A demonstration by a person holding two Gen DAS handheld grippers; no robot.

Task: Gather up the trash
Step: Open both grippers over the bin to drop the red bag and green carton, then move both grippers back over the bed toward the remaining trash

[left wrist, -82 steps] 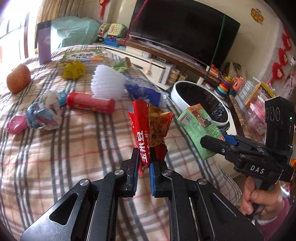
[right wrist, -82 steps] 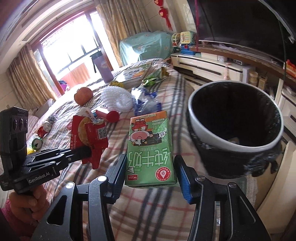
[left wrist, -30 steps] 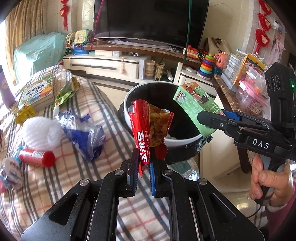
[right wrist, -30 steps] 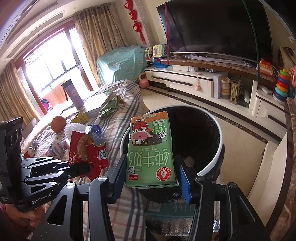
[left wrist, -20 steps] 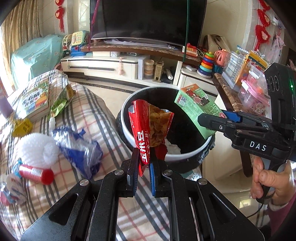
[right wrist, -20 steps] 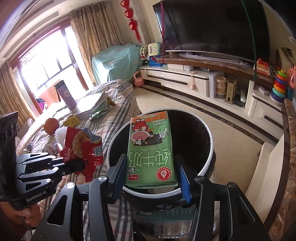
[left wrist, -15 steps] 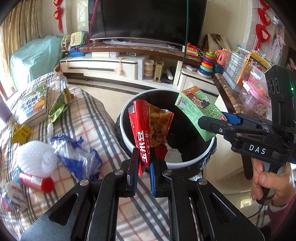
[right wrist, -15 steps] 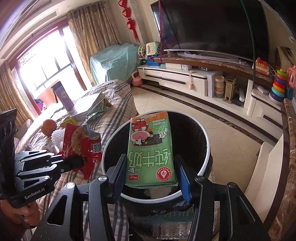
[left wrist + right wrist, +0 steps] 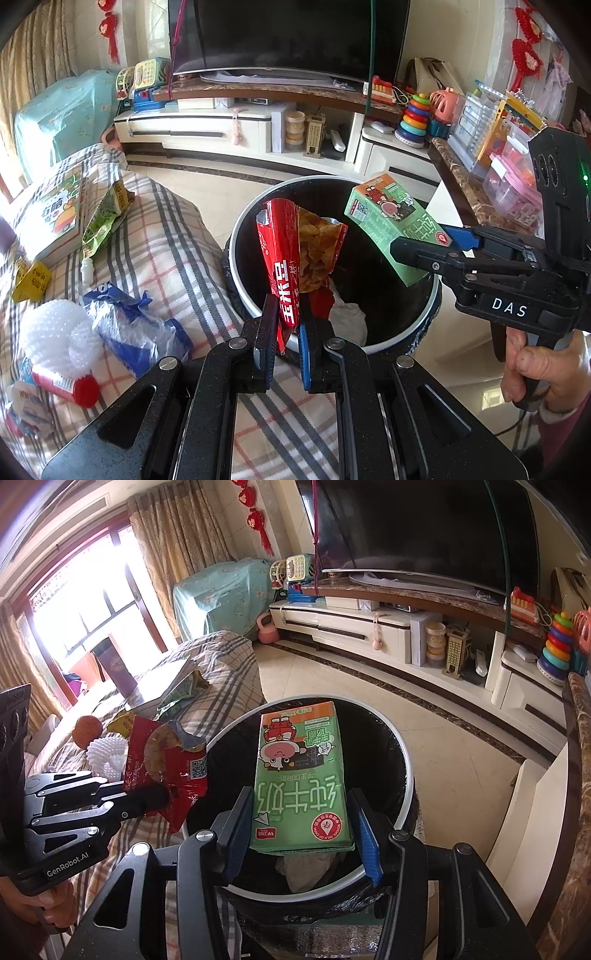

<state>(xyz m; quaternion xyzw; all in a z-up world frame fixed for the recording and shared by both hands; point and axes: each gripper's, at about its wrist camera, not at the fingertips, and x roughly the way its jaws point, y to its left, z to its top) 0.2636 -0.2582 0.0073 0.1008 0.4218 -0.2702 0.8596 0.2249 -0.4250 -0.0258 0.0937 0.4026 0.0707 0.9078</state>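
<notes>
Bright window (image 9: 85,620) glare, sharp focus, fisheye-warped edges.

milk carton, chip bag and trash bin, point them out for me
milk carton (image 9: 300,786), right wrist view, green front face
chip bag (image 9: 284,254), left wrist view, red side panel
trash bin (image 9: 400,746), right wrist view, white rim

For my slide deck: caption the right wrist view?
Right gripper holds green milk carton over the black bin.

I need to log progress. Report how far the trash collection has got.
Done: crumpled white waste already lies in the bin. In hand: the left gripper holds a red snack bag, the right gripper a green milk carton, both over the bin. Left: blue wrapper, red tube, green packet on the bed.
</notes>
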